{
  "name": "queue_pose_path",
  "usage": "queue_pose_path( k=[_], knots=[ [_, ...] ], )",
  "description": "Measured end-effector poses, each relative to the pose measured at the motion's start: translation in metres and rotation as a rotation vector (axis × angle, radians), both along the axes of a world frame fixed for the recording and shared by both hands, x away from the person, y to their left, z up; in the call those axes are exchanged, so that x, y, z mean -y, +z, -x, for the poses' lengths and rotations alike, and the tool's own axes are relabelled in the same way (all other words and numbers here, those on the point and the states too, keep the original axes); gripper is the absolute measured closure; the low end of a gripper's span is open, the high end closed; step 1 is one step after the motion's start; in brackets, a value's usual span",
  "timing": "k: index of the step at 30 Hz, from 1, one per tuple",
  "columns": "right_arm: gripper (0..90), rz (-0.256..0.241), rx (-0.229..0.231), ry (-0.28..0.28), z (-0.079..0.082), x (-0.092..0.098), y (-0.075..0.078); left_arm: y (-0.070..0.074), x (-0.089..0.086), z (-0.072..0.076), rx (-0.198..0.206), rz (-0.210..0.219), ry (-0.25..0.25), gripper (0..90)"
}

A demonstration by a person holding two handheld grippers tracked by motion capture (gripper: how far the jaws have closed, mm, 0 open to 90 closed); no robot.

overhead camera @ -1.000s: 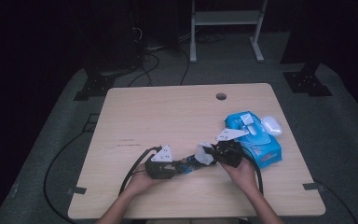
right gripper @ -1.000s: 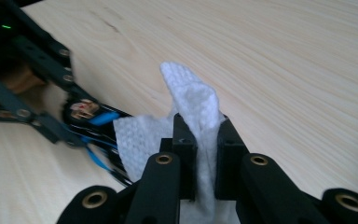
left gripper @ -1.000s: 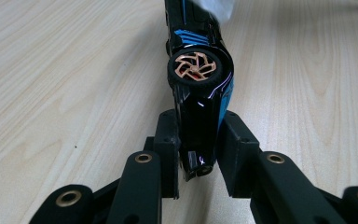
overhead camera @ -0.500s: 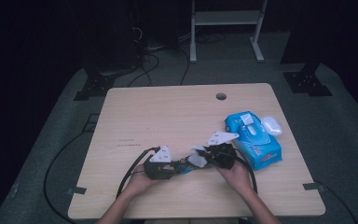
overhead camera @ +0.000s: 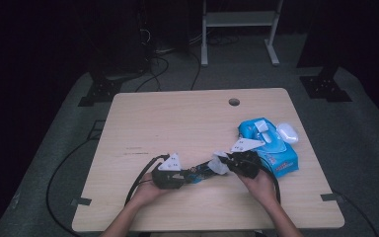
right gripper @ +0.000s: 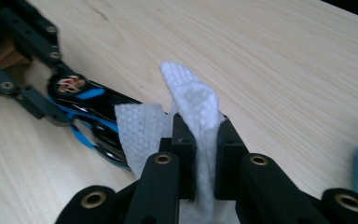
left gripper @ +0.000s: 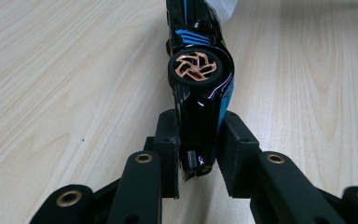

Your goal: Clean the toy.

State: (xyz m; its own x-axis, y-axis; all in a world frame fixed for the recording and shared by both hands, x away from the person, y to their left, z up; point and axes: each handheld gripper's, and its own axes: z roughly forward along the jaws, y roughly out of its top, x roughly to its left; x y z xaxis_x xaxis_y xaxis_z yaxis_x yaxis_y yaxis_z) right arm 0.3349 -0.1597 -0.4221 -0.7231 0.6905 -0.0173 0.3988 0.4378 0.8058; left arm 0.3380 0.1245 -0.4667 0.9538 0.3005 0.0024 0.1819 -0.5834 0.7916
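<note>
A dark room surrounds a pale wooden table (overhead camera: 187, 128), which stands on grey flooring with black cables trailing off to the left and a white metal frame behind it. Near the far edge of the tabletop sits a small round hole (overhead camera: 234, 102).

The person's forearms come in from the near edge, each hand holding a gripper close to the front middle of the table. The left gripper (left gripper: 198, 140) has its jaws clamped on the tail end of a toy car (left gripper: 199, 79), a glossy black model with blue stripes and a copper-coloured wheel (the car lies on its side, so that wheel faces the left gripper view's camera). In the high view the car (overhead camera: 201, 170) stretches between the two grippers, just above the tabletop or resting on it; which one cannot be told.

The right gripper (right gripper: 200, 135) is closed on a folded white wipe (right gripper: 193, 109), whose free part stands up above the jaws and drapes over the car's front end (right gripper: 91, 109). In the high view the wipe (overhead camera: 220, 162) shows as a white patch touching the car, right beside the right gripper (overhead camera: 232, 163).

Just behind the right hand (overhead camera: 259, 180) lies a blue pack of wipes (overhead camera: 276, 148), flat on the table with its lid flap raised. A small white oval object (overhead camera: 287, 132) rests against the pack's far right corner.
</note>
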Motion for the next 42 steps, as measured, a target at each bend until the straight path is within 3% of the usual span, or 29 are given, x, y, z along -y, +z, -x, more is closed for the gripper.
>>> queue_pose_path(
  k=[4, 7, 11, 14, 16, 21, 23, 30, 34, 36, 40, 42],
  knots=[
    [81.2, -0.016, -0.025, -0.039, -0.003, 0.010, -0.001, 0.001, 0.001, -0.002, -0.006, -0.010, -0.006, 71.0],
    [81.2, -0.024, -0.019, -0.032, -0.003, 0.007, -0.002, 0.002, -0.001, -0.004, -0.015, -0.007, 0.002, 70.8],
    [81.3, -0.073, -0.044, -0.030, -0.008, 0.003, -0.004, 0.004, -0.008, -0.011, -0.008, 0.008, 0.037, 69.2],
    [81.3, -0.071, -0.038, -0.025, -0.013, -0.002, -0.004, 0.006, -0.014, -0.017, -0.012, 0.047, 0.071, 68.6],
    [81.3, -0.072, -0.047, -0.013, -0.015, -0.005, -0.004, 0.006, -0.016, -0.018, 0.005, 0.044, 0.080, 67.5],
    [81.2, -0.066, -0.054, -0.006, -0.020, -0.009, -0.001, 0.006, -0.017, -0.019, 0.001, 0.050, 0.086, 67.0],
    [81.2, -0.087, -0.053, -0.005, -0.021, -0.011, 0.001, 0.006, -0.017, -0.018, -0.005, 0.056, 0.082, 67.2],
    [81.0, -0.085, -0.056, 0.032, -0.019, -0.014, -0.002, 0.013, -0.024, -0.018, -0.083, 0.160, 0.054, 52.9],
    [81.0, -0.062, -0.032, 0.055, -0.014, -0.015, -0.002, 0.015, -0.028, -0.022, -0.119, 0.224, 0.081, 50.9],
    [81.1, -0.065, -0.019, 0.062, -0.011, -0.014, -0.003, 0.016, -0.031, -0.024, -0.156, 0.263, 0.100, 50.5],
    [81.2, -0.073, -0.029, 0.079, -0.007, -0.011, -0.004, 0.014, -0.032, -0.026, -0.173, 0.259, 0.132, 49.9],
    [81.2, -0.065, -0.021, 0.087, -0.005, -0.011, -0.005, 0.012, -0.032, -0.028, -0.201, 0.275, 0.139, 49.7]
  ],
)
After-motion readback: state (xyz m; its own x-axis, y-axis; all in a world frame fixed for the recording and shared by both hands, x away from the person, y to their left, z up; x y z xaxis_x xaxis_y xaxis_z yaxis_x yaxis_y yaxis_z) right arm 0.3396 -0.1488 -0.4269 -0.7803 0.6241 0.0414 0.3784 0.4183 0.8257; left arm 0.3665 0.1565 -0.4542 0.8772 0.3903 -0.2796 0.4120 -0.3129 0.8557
